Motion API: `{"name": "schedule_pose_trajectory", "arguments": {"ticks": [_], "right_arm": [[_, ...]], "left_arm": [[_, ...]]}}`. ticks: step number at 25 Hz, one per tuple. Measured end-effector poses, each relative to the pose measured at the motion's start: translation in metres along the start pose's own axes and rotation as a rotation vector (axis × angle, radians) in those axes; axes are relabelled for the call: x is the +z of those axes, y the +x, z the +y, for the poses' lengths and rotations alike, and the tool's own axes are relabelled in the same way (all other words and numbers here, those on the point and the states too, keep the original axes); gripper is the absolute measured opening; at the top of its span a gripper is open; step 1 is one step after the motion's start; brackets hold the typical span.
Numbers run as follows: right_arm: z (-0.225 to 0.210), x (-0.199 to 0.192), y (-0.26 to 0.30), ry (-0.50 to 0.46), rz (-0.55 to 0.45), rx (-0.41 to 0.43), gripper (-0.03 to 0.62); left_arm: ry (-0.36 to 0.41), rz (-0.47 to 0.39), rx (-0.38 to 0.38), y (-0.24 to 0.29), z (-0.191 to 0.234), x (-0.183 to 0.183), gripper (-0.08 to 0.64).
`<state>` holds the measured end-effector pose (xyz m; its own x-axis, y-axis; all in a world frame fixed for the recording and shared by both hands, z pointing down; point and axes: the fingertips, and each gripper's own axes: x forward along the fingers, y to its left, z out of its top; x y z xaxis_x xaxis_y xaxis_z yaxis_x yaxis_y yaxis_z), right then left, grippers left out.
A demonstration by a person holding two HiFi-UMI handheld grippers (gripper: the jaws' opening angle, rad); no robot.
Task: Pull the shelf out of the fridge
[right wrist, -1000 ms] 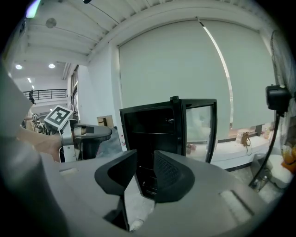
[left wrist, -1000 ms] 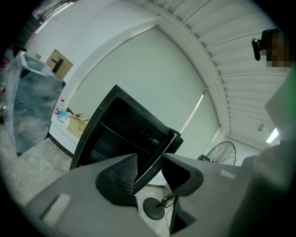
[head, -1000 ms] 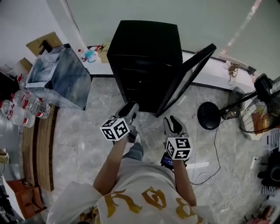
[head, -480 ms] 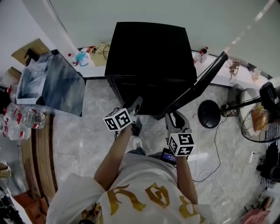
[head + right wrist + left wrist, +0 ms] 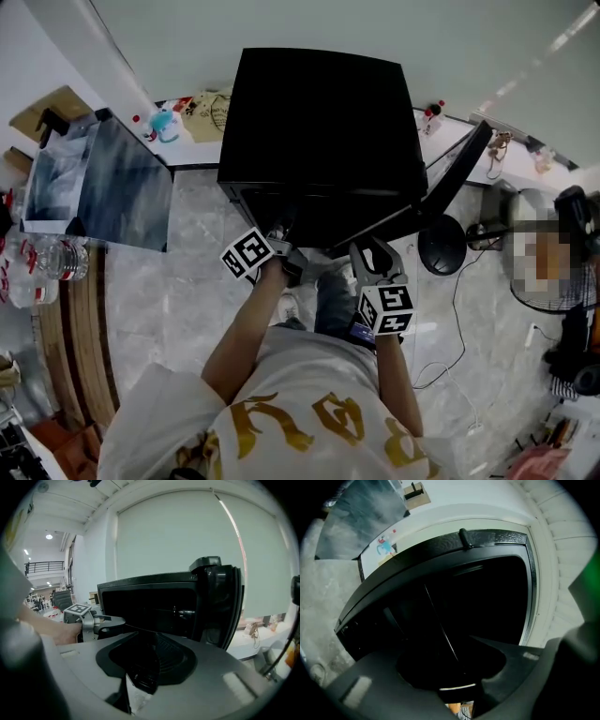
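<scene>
Leftmost in the head view, a boxy tank of smoky, translucent panels (image 5: 98, 183) stands on the pale marbled floor (image 5: 178, 300); what it holds cannot be made out. Clear plastic bottles (image 5: 42, 258) with red caps lie beside it. At the centre is the fridge (image 5: 319, 122), a matt black cube with a flat top. Its cavity is so dark that little inside reads. The left gripper (image 5: 278, 234), grey and smooth with a marker cube, reaches to the mouth of that cavity. Its fingers are spread, with only black interior between them. A thin straight rod (image 5: 440, 630) slants across that gap, and whether a finger touches it cannot be told. From the right gripper view, the shelf (image 5: 150, 610) shows as a faint horizontal line with a metal glint, inside the fridge. The right gripper (image 5: 372, 249) hangs just outside the opening, its ribbed black pads pressed together on nothing. Further right, the glossy door (image 5: 450, 178) stands swung open, and beyond it a round black base (image 5: 441, 246) sits on the floor.
</scene>
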<state>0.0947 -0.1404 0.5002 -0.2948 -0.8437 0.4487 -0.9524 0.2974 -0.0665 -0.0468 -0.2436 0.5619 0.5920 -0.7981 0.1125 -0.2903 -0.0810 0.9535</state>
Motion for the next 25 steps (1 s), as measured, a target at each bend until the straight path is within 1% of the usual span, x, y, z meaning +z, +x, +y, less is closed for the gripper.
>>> {"name": "schedule_pose_trajectory", "arguments": {"ticks": [6,12,16,25], "right_arm": [[0.004,0.004,0.021,-0.021,0.008,0.072,0.14],[0.002,-0.001,0.035,-0.026,0.028,0.127,0.14],[-0.003,-0.003,0.042,-0.019,0.034,0.141,0.14],[-0.009,-0.012,0.052,-0.011,0.064,0.166,0.14]], "left_arm": [[-0.1,-0.051,-0.002,0.012,0.007,0.004,0.15],[-0.145,-0.095,-0.012,0.026,0.011,0.007,0.152],[-0.177,-0.119,-0.018,0.035,0.015,0.01,0.152],[-0.245,-0.163,-0.071,0.058,0.013,0.011,0.15]]}}
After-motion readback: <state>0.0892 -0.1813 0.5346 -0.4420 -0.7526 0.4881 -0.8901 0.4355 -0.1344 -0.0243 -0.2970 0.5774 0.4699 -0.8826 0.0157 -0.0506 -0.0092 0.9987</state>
